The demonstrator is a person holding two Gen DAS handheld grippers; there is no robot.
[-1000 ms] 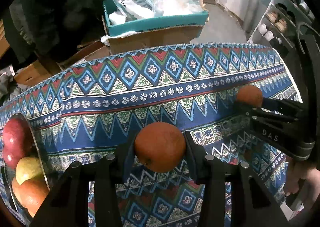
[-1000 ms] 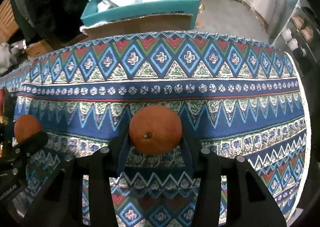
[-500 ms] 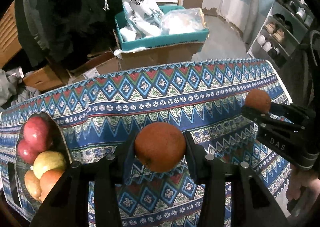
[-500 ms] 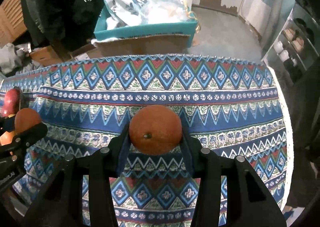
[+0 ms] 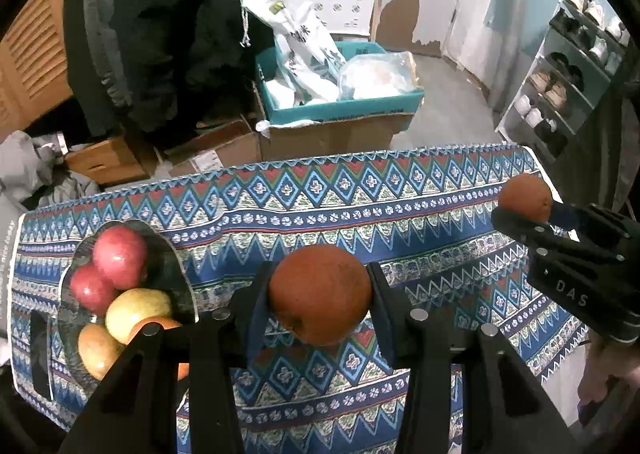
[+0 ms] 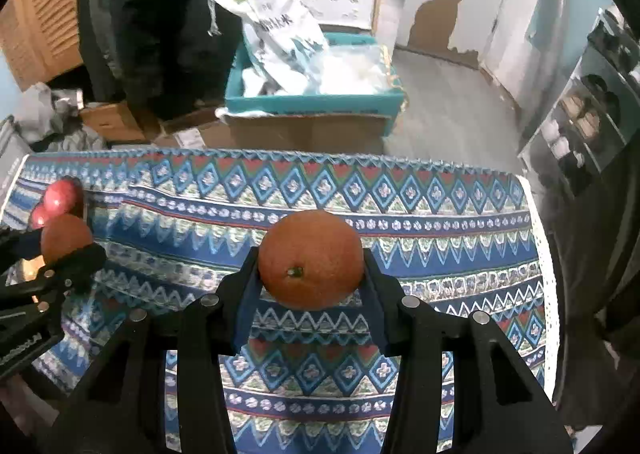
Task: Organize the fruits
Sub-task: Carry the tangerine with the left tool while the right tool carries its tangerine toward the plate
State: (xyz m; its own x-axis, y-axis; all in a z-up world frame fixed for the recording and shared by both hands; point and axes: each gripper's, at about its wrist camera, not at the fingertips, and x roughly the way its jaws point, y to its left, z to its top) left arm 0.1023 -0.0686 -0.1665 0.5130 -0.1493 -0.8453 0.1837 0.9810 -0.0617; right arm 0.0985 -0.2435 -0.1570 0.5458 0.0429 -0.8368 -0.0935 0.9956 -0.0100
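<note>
- The only writing that could be read was "DAS" in pale letters on the black body of the right gripper, seen from the left wrist view; print on the white bag in the teal box and on the left gripper's side was too blurred to make out.
- The left gripper was clamped on an orange, blue pads pressed to both of its flanks, held above the patterned tablecloth.
- That orange was dull reddish-orange with a rough, matte skin and a small dimple low on its near side; being round, it had no clear long axis.
- The right gripper pinched a second orange the same way, its dark stem scar facing the camera, slightly below the middle.
- The second orange looked brighter, finely pitted, and also round.
- From the left wrist view it showed as a small ball at the right gripper's tip, near the cloth's right edge, well apart from the first.
- A glass bowl sat on the left part of the cloth with two red apples, a yellow-green apple and orange-toned fruit inside, touching one another.
- The first orange hung to the right of the bowl, near it but apart.
</note>
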